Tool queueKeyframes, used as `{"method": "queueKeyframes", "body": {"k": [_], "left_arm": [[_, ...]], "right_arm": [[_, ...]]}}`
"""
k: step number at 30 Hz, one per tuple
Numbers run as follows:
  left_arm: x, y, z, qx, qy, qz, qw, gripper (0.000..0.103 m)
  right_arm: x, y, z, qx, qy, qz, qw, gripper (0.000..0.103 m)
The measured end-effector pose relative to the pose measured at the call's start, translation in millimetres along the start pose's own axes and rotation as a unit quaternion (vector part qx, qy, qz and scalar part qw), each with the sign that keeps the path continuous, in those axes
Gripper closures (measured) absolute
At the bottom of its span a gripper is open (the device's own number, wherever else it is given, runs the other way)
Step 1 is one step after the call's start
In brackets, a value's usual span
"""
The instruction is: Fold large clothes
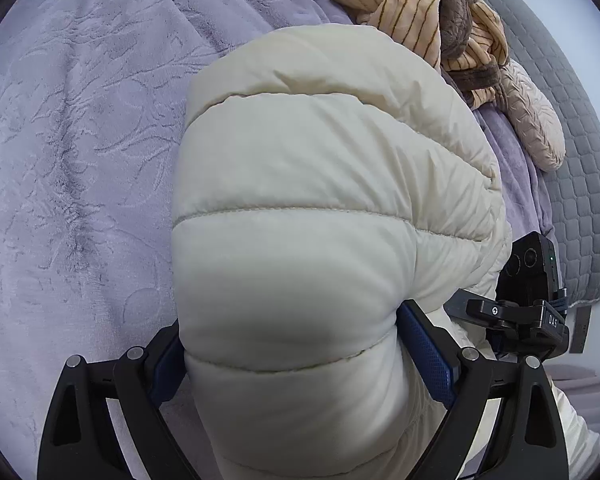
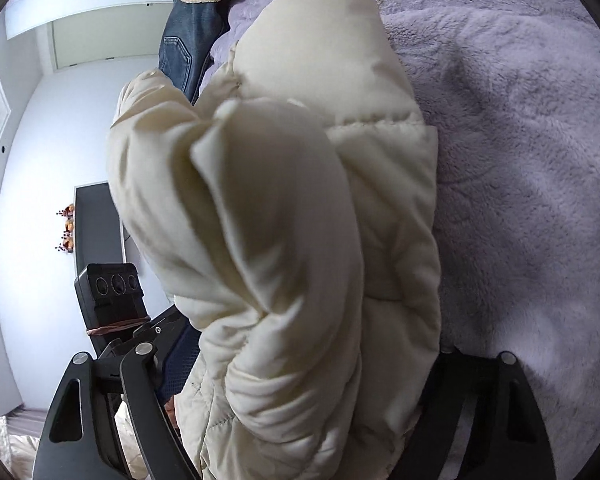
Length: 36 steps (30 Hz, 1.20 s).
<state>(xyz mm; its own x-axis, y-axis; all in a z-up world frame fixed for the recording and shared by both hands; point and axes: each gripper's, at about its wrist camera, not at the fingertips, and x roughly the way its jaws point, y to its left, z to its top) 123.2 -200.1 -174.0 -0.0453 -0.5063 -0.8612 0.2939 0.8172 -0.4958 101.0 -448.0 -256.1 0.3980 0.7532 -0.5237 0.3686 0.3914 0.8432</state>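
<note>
Cream quilted puffer jacket [image 1: 320,208] hung bunched over the lilac plush bed blanket [image 1: 72,160], pinched thickly in both the left claw [image 1: 296,364] and right claw [image 2: 300,380]. Judged best: keep both grips level, lower together, lay flat before creasing.

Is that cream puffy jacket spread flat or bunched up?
Bunched up: the cream jacket hangs bundled between both grippers' fingers above the purple blanket.

Both rigs look the same: the left hand-held gripper [image 1: 300,364] has black triangular cut-out arms, silver pivot screws and blue textured pads [image 1: 428,354]. The right hand-held gripper [image 2: 300,384] matches, plus a black camera box marked "DAS" [image 1: 534,280].
</note>
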Motion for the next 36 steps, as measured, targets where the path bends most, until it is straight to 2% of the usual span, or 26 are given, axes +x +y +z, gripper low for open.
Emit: {"method": "queueKeyframes", "body": {"k": [5,8,22,32,36], "left_arm": [[0,-2,-1,0.005,0.001,0.008,1.0,0.008],[0,-4,-1,0.008,0.001,0.012,0.9999,0.008],[-19,-8,-16,0.007,0.002,0.008,0.9999,0.013],[-70,-11,-46,-0.009,-0.02,-0.005,0.9997,0.014],[-98,6,-51,-0.024,-0.036,-0.017,0.9989,0.014]], "right_arm": [[-11,1,-10,0.002,-0.006,-0.002,1.0,0.044],[-17,1,-15,-0.001,-0.009,-0.006,1.0,0.048],[-24,14,-27,0.006,-0.015,-0.02,1.0,0.049],[-39,49,-42,-0.028,-0.012,-0.017,0.999,0.048],[-36,73,-43,-0.055,-0.009,-0.024,0.998,0.048]]}}
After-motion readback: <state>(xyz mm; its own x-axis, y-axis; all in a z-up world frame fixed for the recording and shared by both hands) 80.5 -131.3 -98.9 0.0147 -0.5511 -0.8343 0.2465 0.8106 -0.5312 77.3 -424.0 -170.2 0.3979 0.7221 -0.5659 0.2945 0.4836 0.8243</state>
